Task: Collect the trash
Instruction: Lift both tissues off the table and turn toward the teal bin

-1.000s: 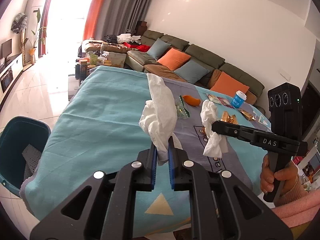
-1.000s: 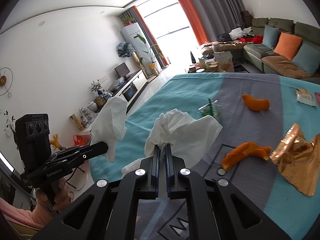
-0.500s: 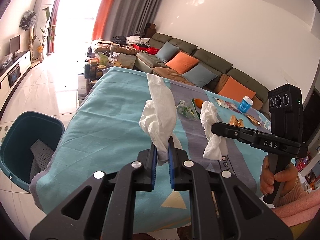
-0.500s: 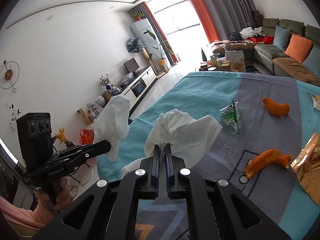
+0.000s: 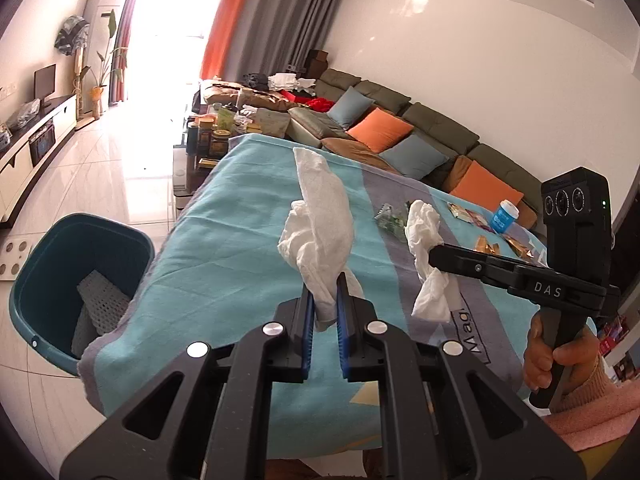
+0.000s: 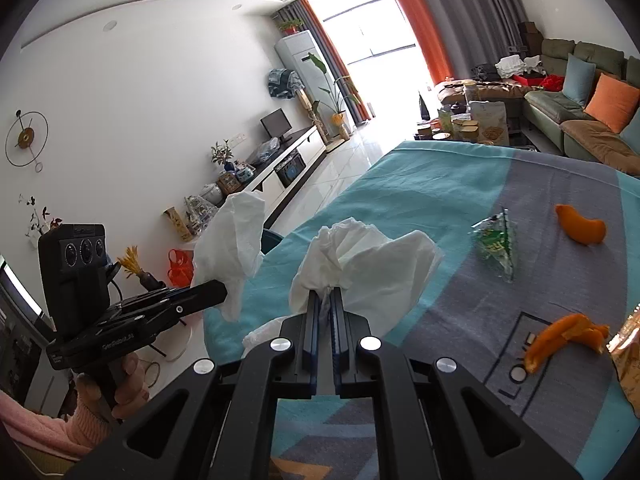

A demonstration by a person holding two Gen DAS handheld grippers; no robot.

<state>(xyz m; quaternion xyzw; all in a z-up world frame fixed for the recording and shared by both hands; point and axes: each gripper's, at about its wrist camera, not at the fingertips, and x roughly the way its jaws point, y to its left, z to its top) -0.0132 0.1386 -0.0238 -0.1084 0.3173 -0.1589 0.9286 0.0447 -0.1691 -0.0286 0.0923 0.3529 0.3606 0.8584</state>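
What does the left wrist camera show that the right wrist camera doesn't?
Only the left wrist view shows the inside of the teal bin on the floor beside the table, with a grey perforated piece in it, and the blue cup at the table's far end. Only the right wrist view shows the orange peels and the wall clock. Both show the left hand-held gripper and right hand-held gripper, each clamped on a white tissue, and the green wrapper.
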